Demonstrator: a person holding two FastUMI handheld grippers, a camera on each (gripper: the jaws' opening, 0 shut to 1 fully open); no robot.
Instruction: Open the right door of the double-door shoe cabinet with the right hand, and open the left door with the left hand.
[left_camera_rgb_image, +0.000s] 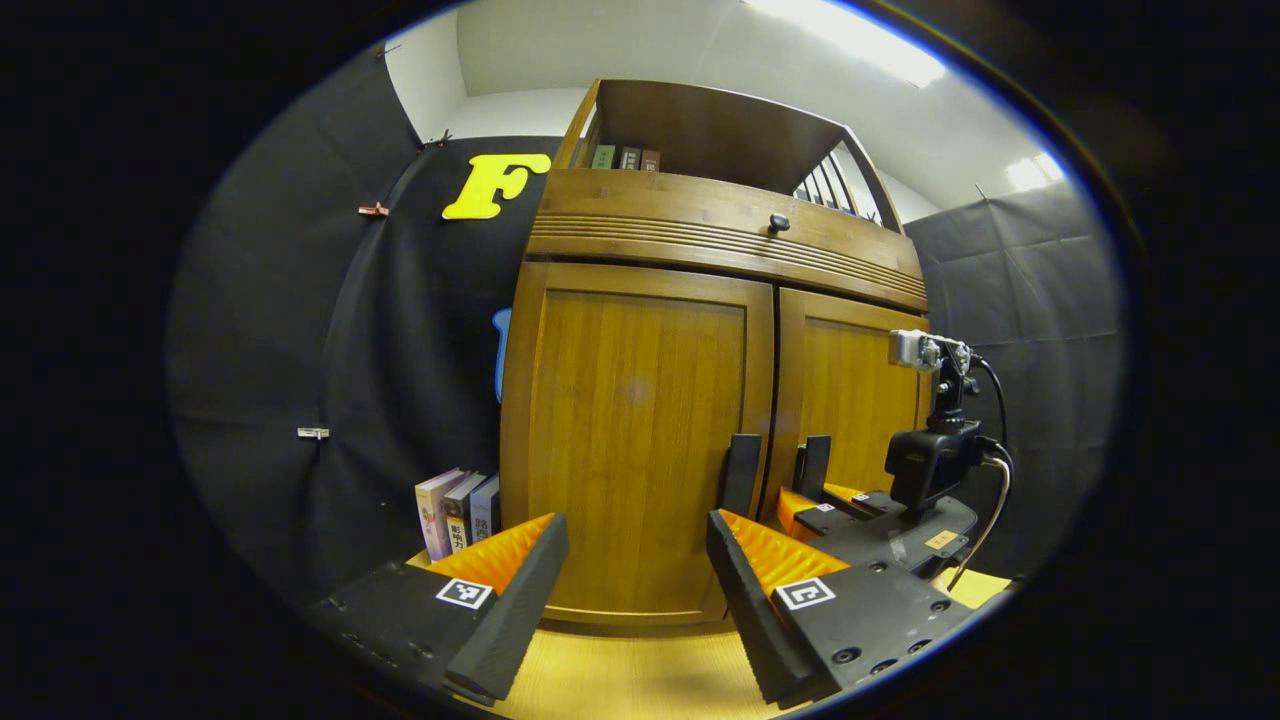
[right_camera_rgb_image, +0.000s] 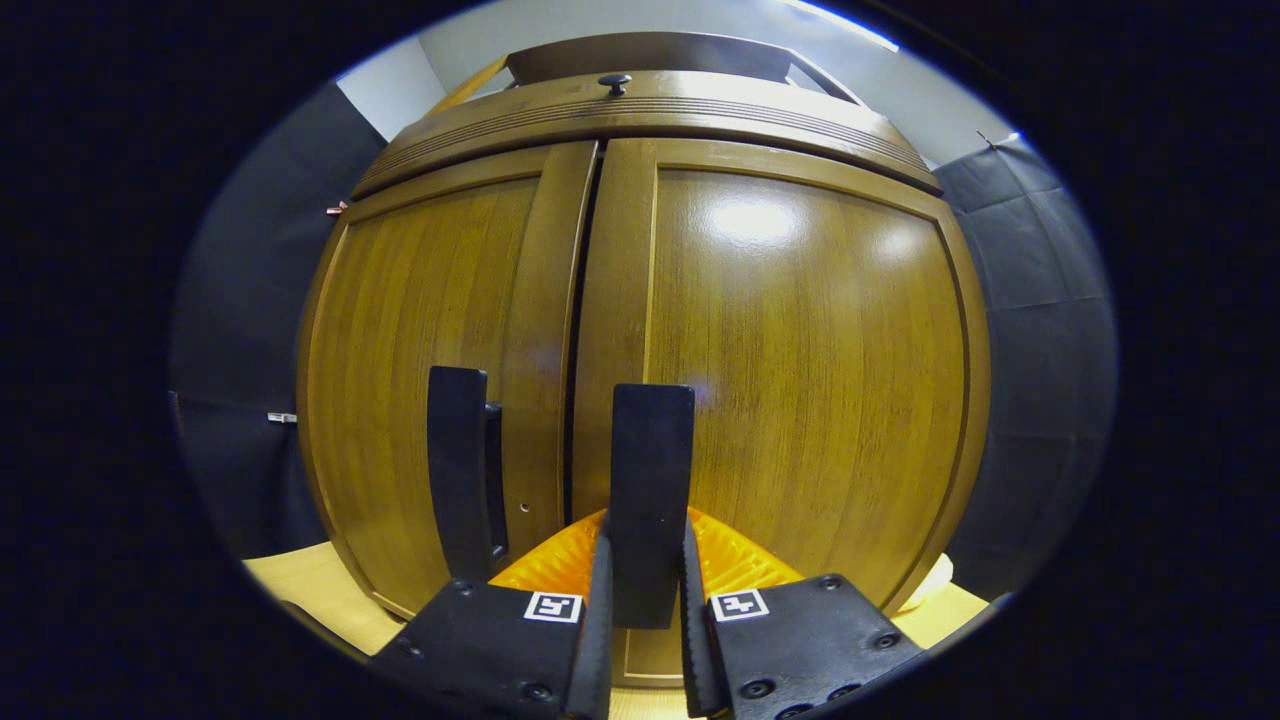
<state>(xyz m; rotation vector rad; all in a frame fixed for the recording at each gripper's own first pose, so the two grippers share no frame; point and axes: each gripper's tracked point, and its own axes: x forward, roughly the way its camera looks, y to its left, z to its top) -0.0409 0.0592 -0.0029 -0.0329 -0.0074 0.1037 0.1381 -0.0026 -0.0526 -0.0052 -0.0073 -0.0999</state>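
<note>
The wooden shoe cabinet's left door (left_camera_rgb_image: 630, 430) and right door (left_camera_rgb_image: 850, 400) both stand closed. Each carries a dark upright handle beside the middle seam: the left door handle (left_camera_rgb_image: 742, 472) and the right door handle (left_camera_rgb_image: 815, 465). My left gripper (left_camera_rgb_image: 635, 530) is open, a short way in front of the left door and apart from its handle. In the right gripper view, my right gripper (right_camera_rgb_image: 647, 545) is shut on the right door handle (right_camera_rgb_image: 652, 470), one finger on each side. The left door handle (right_camera_rgb_image: 460, 480) stands free beside it. The right gripper (left_camera_rgb_image: 815, 505) also appears in the left gripper view at that handle.
A drawer with a small dark knob (left_camera_rgb_image: 778, 222) runs above the doors, under an open shelf holding books (left_camera_rgb_image: 625, 157). More books (left_camera_rgb_image: 458, 510) stand left of the cabinet. The cabinet rests on a light wooden surface (left_camera_rgb_image: 630, 670). Black cloth walls close in both sides.
</note>
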